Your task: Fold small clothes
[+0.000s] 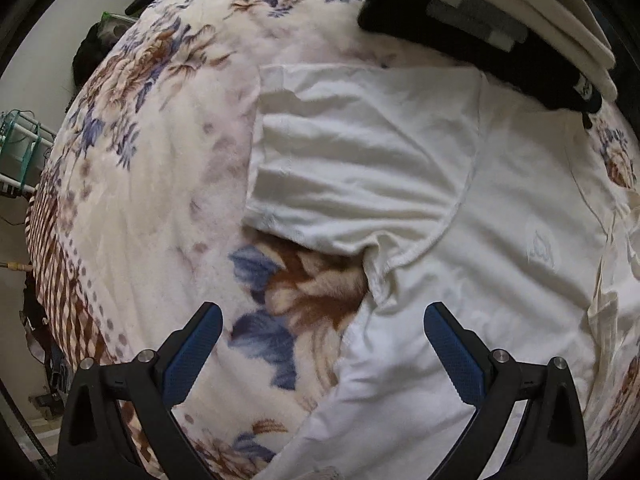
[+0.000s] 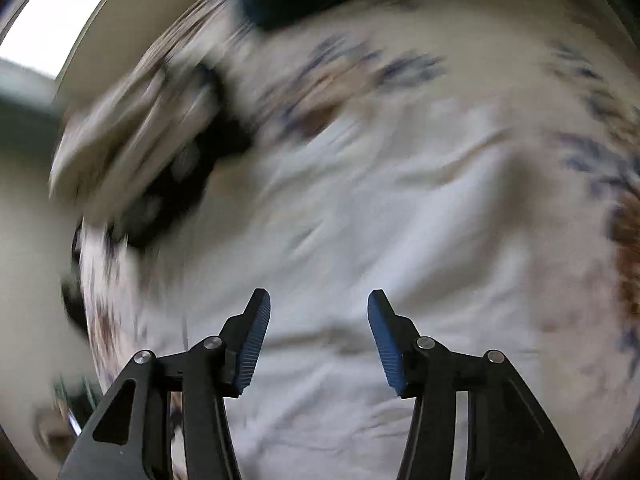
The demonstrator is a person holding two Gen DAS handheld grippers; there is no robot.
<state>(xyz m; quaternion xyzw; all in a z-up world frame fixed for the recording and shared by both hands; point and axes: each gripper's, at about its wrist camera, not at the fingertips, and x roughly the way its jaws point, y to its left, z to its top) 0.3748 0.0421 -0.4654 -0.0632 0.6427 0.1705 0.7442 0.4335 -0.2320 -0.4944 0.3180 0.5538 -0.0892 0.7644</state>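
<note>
A white T-shirt (image 1: 500, 208) lies spread on a floral blanket (image 1: 152, 168), one sleeve (image 1: 352, 160) reaching toward the left of the left wrist view. My left gripper (image 1: 322, 316) hangs above the armpit seam and the blanket, jaws wide apart, nothing between the blue pads. The right wrist view is heavily blurred. There the white T-shirt (image 2: 360, 220) fills the middle and my right gripper (image 2: 319, 304) is above it, jaws apart with only cloth far below them.
A black garment with grey and white stripes (image 1: 472, 28) lies at the blanket's far edge beside stacked pale folded pieces (image 1: 560, 16). The same dark garment (image 2: 180, 176) shows blurred in the right wrist view. Floor and a rack (image 1: 20, 152) lie past the left edge.
</note>
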